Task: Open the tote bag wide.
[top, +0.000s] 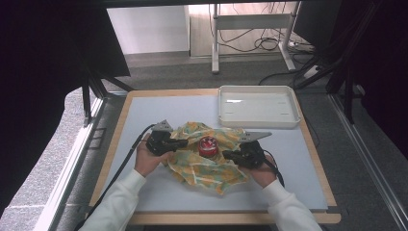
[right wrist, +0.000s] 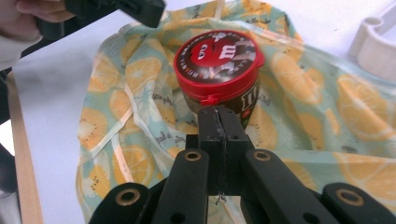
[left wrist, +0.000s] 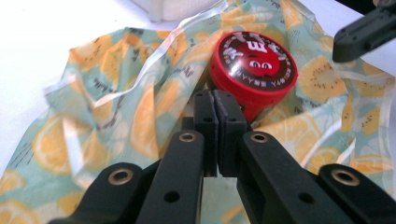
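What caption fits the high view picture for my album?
Two hand-held grippers, left and right, flank a red-lidded candy tub on lemon-print cloth.

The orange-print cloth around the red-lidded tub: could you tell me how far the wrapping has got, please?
Done: the tub stands on the spread cloth. In hand: both tongs, left and right, look pinched shut on cloth either side. Left: the tub's lid is uncovered, nothing tied; the white tray sits empty.
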### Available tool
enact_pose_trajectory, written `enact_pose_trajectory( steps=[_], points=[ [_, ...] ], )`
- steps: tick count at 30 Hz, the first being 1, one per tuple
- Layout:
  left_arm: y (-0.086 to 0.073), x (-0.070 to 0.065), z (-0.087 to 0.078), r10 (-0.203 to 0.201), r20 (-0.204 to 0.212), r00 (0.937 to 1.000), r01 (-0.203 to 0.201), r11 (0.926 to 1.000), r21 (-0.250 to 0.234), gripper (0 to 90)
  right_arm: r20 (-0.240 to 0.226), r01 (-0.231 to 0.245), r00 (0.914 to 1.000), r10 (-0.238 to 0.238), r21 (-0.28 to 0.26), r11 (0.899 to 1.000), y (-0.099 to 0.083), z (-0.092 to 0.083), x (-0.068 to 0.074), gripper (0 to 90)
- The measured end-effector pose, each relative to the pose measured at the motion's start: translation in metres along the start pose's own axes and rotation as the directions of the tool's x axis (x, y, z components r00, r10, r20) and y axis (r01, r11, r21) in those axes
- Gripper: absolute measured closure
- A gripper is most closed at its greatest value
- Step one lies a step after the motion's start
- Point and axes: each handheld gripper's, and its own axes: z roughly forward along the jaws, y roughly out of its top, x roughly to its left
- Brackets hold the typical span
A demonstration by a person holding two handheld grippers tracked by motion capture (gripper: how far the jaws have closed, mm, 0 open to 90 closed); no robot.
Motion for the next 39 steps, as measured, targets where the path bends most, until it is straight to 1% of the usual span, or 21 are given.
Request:
enact_pose_trajectory(
  steps=[5,10,16,17,18,20,21,24,27,28,30,32,35,36,39],
  points=[
    [-0.007,-0.001,-0.010,-0.013,-0.011,0.9999,0.013,0.9999,-0.002,89.5,0.017,0.002,0.9998,-0.002,0.000,1.000,0.002,-0.001,-0.004,89.1],
    [-0.015,-0.007,-0.022,-0.005,-0.021,0.9998,0.004,1.0000,-0.006,87.7,0.028,0.003,0.9996,-0.003,0.005,1.000,0.003,0.001,-0.007,88.9],
    [-0.025,-0.012,-0.029,0.003,-0.020,0.9998,-0.003,1.0000,0.004,86.1,0.036,0.006,0.9993,-0.006,0.004,1.000,0.004,0.000,-0.008,87.7],
    [-0.026,-0.013,-0.030,-0.001,-0.019,0.9998,0.001,1.0000,0.001,85.8,0.036,0.004,0.9993,-0.004,0.002,1.000,0.004,-0.001,-0.009,87.4],
    [-0.028,-0.013,-0.031,0.007,-0.022,0.9997,-0.007,1.0000,0.002,85.5,0.039,0.005,0.9992,-0.005,0.001,1.000,0.004,-0.002,-0.010,87.1],
    [-0.030,-0.014,-0.033,0.002,-0.023,0.9997,-0.002,1.0000,-0.001,84.6,0.042,0.001,0.9991,0.000,-0.006,1.000,0.004,-0.004,-0.011,86.7],
    [-0.031,-0.014,-0.034,0.008,-0.028,0.9996,-0.007,1.0000,0.002,83.8,0.043,0.001,0.9991,-0.001,-0.007,1.000,0.004,-0.004,-0.012,86.5],
    [-0.037,-0.014,-0.037,0.005,-0.042,0.9991,-0.005,1.0000,0.000,78.9,0.047,-0.001,0.9989,0.002,-0.009,1.000,0.005,-0.006,-0.014,84.6],
    [-0.041,-0.013,-0.039,-0.005,-0.056,0.9984,0.004,1.0000,-0.003,69.7,0.043,0.005,0.9990,-0.004,-0.012,1.000,0.006,-0.007,-0.014,77.0],
    [-0.042,-0.012,-0.039,-0.004,-0.060,0.9982,0.003,1.0000,-0.001,66.5,0.050,0.013,0.9987,-0.012,-0.012,1.000,0.007,-0.007,-0.014,74.1],
    [-0.046,-0.011,-0.040,-0.018,-0.069,0.9974,0.017,0.9998,-0.005,59.8,0.062,0.019,0.9979,-0.018,-0.017,1.000,0.009,-0.008,-0.014,67.7],
    [-0.048,-0.009,-0.041,-0.021,-0.079,0.9966,0.021,0.9998,-0.002,52.7,0.061,0.025,0.9978,-0.024,-0.017,1.000,0.012,-0.008,-0.014,60.1],
    [-0.051,-0.006,-0.043,-0.041,-0.084,0.9956,0.041,0.9992,-0.005,46.1,0.070,0.033,0.9970,-0.032,-0.019,0.999,0.016,-0.007,-0.013,51.4],
    [-0.051,-0.005,-0.043,-0.045,-0.087,0.9952,0.044,0.9990,-0.009,44.8,0.070,0.028,0.9972,-0.027,-0.019,0.999,0.017,-0.007,-0.013,49.5],
    [-0.052,-0.004,-0.045,-0.043,-0.098,0.9942,0.043,0.9991,-0.005,40.2,0.083,0.032,0.9961,-0.031,-0.009,0.999,0.020,-0.005,-0.014,42.2]
  ],
)
